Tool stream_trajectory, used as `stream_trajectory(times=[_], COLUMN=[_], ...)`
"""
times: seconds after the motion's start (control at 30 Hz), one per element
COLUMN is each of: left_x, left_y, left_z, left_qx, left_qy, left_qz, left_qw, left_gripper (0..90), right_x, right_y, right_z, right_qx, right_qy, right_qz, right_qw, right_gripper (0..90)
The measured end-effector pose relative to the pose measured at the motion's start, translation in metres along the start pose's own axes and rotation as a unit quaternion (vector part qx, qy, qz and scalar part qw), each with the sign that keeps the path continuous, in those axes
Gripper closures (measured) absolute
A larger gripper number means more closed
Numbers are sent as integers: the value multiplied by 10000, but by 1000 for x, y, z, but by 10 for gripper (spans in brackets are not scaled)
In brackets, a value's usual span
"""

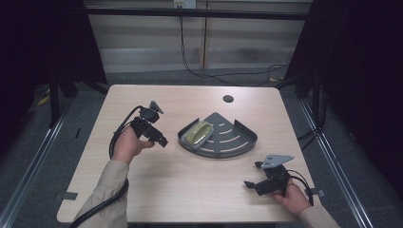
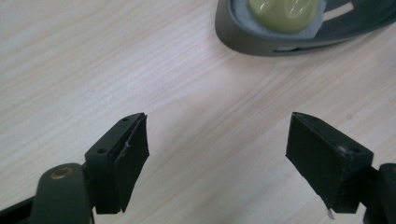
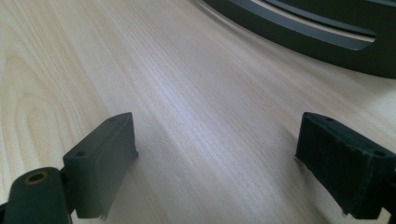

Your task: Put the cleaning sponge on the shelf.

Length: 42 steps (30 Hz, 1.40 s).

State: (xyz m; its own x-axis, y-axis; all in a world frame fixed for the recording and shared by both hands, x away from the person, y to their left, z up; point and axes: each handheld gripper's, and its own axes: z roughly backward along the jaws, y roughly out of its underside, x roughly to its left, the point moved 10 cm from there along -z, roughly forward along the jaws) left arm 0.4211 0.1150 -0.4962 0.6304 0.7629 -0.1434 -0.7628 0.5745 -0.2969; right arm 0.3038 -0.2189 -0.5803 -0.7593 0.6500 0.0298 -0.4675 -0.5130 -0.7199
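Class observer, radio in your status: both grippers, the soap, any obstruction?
Left gripper open, empty, beside corner shelf. Right gripper open, low at near edge. Yellow-green soap lying in shelf, untouched. Path clear.

We see the soap lying in the left part of the corner shelf tray, mid-table; left gripper just left of it, right gripper near the front right.

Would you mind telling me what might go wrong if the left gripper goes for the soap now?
1. The soap looks glossy and rounded, so the open left gripper may squeeze it out sideways.
2. It lies close to the tray's raised wall, which a jaw could catch, shoving the tray across the table.
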Motion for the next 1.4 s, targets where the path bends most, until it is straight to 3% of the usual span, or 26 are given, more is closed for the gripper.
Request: stream_trajectory(times=[0.8, 1.03, 1.2, 1.4], left_x=[23, 26, 29, 30], left_y=[66, 78, 92, 100], left_z=[-9, -12, -18, -22], left_qx=[219, 120, 230, 184], left_qy=[-100, -151, -122, -190], left_qz=[229, 288, 327, 378], left_qw=[9994, 9994, 9991, 9989], left_gripper=[205, 205, 209, 210], right_x=[0, 0, 0, 0], right_y=[0, 0, 0, 0], right_z=[0, 0, 0, 0], right_qx=[-2, -2, -2, -2], right_qy=[-1, -1, 0, 0], right_qz=[2, 1, 1, 1], right_qw=[10000, 10000, 10000, 10000], right_gripper=[114, 114, 114, 114])
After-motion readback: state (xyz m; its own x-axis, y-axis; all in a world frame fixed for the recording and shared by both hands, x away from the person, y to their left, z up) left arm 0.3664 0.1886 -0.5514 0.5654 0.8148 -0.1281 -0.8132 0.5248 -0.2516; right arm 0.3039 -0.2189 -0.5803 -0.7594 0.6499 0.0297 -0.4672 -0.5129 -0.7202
